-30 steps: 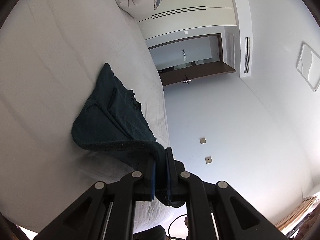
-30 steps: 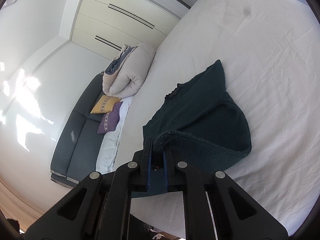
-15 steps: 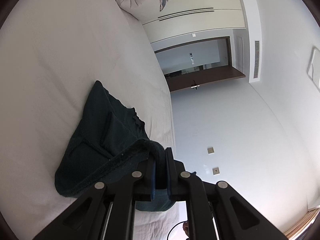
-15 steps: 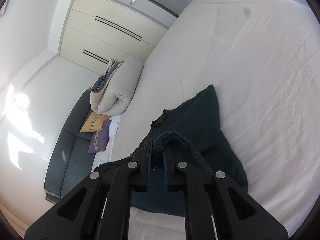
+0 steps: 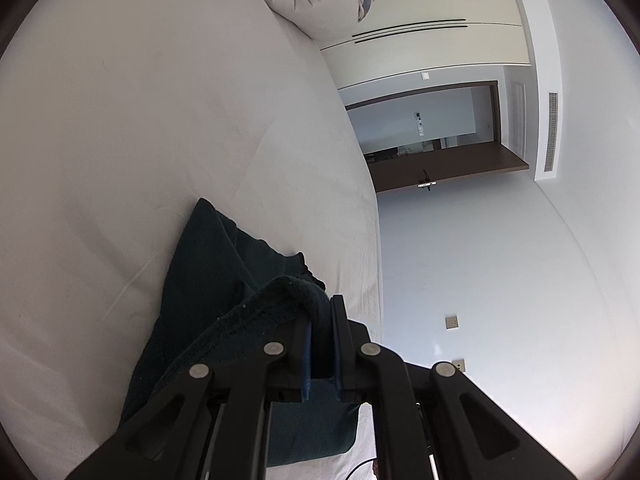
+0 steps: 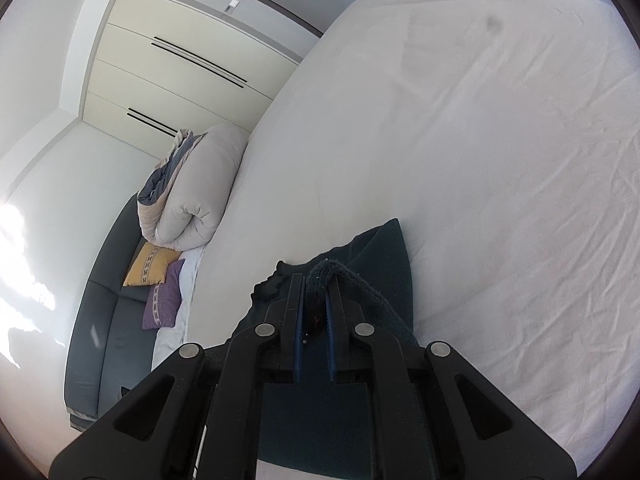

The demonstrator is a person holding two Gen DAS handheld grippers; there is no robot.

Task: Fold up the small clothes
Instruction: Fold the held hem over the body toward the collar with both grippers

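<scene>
A small dark green knitted garment (image 5: 216, 280) lies on the white bed sheet (image 5: 140, 140), doubled over on itself. My left gripper (image 5: 320, 312) is shut on one corner of its thick hem, which arches over the fingers. In the right wrist view the same garment (image 6: 384, 256) shows, and my right gripper (image 6: 316, 292) is shut on the other end of that hem. The lifted edge hangs over the flat layer beneath; most of the lower layer is hidden behind the gripper bodies.
A rolled beige duvet (image 6: 200, 188) sits at the head of the bed. Beside the bed stands a grey sofa (image 6: 108, 320) with a yellow cushion (image 6: 150, 266) and a purple cushion (image 6: 164, 302). An open doorway (image 5: 428, 132) and cupboards (image 6: 180, 68) lie beyond. White sheet (image 6: 500, 200) stretches past the garment.
Both grippers have carried the held hem forward over the garment and lower, so the cloth now lies doubled and less of its flat part shows ahead of the fingers.
</scene>
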